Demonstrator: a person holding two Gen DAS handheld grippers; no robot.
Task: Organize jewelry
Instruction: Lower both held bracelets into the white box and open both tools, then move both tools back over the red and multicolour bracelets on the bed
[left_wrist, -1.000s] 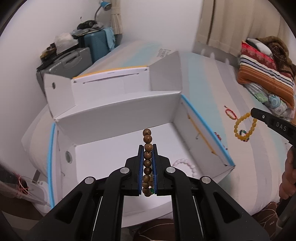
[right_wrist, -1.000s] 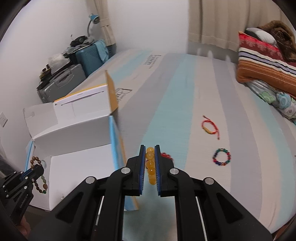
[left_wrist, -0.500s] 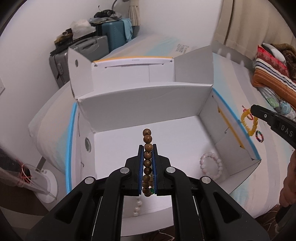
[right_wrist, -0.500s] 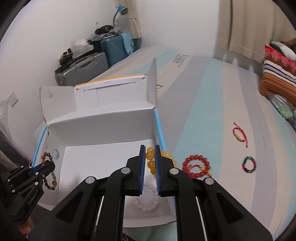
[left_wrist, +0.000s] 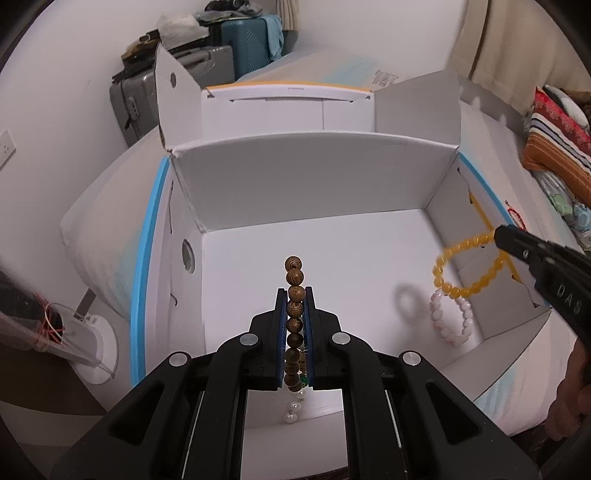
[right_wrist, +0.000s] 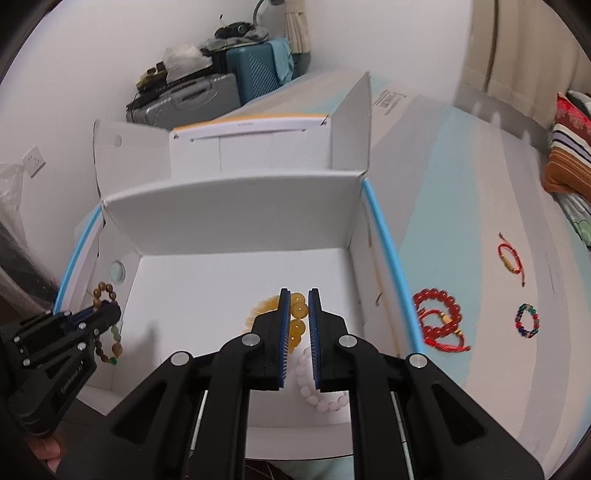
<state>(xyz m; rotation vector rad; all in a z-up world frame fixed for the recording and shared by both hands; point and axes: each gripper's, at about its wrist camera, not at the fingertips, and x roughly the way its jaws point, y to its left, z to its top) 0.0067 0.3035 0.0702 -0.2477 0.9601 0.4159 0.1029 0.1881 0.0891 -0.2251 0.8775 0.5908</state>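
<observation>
The left gripper (left_wrist: 295, 314) has its fingers pinched on a wooden bead bracelet (left_wrist: 294, 295), held above the near-left part of the open white box (left_wrist: 314, 173) that sits on the bed (right_wrist: 461, 184); the loop stands on edge between the pads, its long axis running forward along the fingers, a few beads poking past the tips and the rest hanging below. The right gripper (right_wrist: 297, 314) has its fingers closed on a yellow bead bracelet (right_wrist: 297, 312), which dangles as an open ring over the right side of the box, just above a pale pink bracelet (left_wrist: 452, 317) lying flat on the box floor. Both strands look light and limp, strung beads that swing and sag, smooth and round enough to roll out of a slack pinch, so holding across two or three beads of the strand seems the safe place. A white pearl strand (left_wrist: 293, 406) shows under the left fingers. On the bed beside the box lie a red bead bracelet (right_wrist: 439, 314), a red cord bracelet (right_wrist: 509, 258) and a multicoloured bracelet (right_wrist: 527, 320)
</observation>
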